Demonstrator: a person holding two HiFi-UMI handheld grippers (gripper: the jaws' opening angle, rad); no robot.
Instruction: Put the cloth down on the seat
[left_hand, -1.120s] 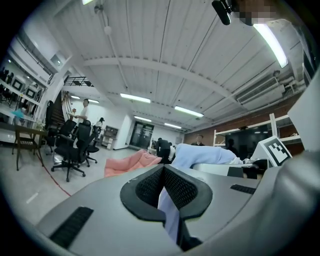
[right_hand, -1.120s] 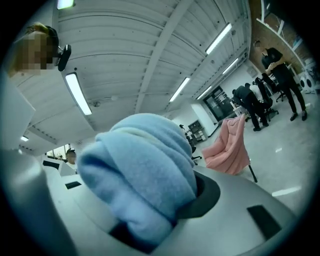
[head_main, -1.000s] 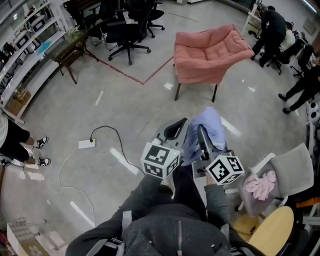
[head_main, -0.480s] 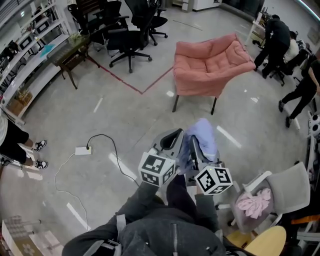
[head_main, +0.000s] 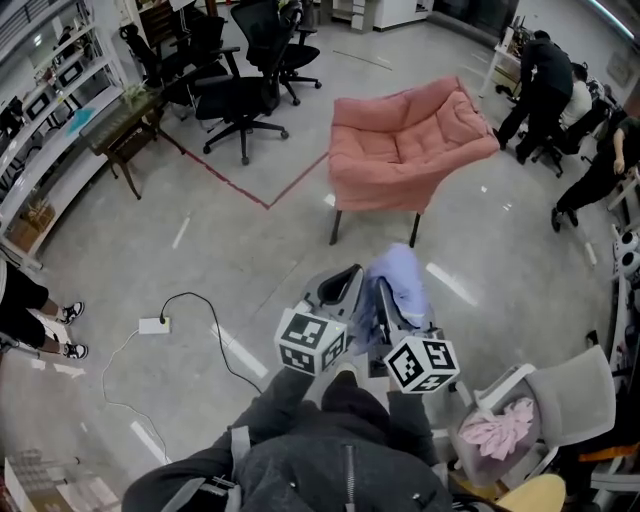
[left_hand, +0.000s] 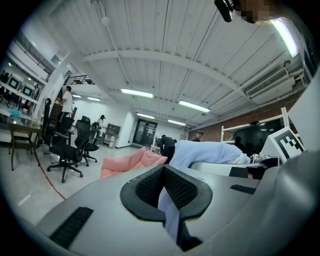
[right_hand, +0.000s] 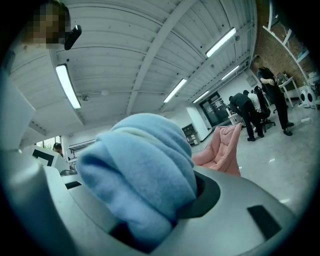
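A pale blue cloth (head_main: 401, 284) is bunched between both grippers, held out in front of the person's chest. My right gripper (head_main: 384, 297) is shut on the thick bundle (right_hand: 142, 170), which bulges out over its jaws. My left gripper (head_main: 338, 287) is shut on a thin fold of the same cloth (left_hand: 170, 212), which runs down between its pads. The seat, a pink padded armchair (head_main: 400, 150) on dark legs, stands on the floor some way ahead of the grippers. It also shows low in the left gripper view (left_hand: 127, 164) and in the right gripper view (right_hand: 220, 150).
Black office chairs (head_main: 235, 85) stand at the back left, beside a small wooden table (head_main: 120, 115). A white power strip (head_main: 152, 325) with its cable lies on the floor to the left. A grey chair (head_main: 560, 395) holding pink fabric is at the near right. People (head_main: 545, 65) stand at the far right.
The person has walked toward the pink armchair, which now sits nearer and more to the left in the head view. Both grippers still hold the blue cloth the same way.
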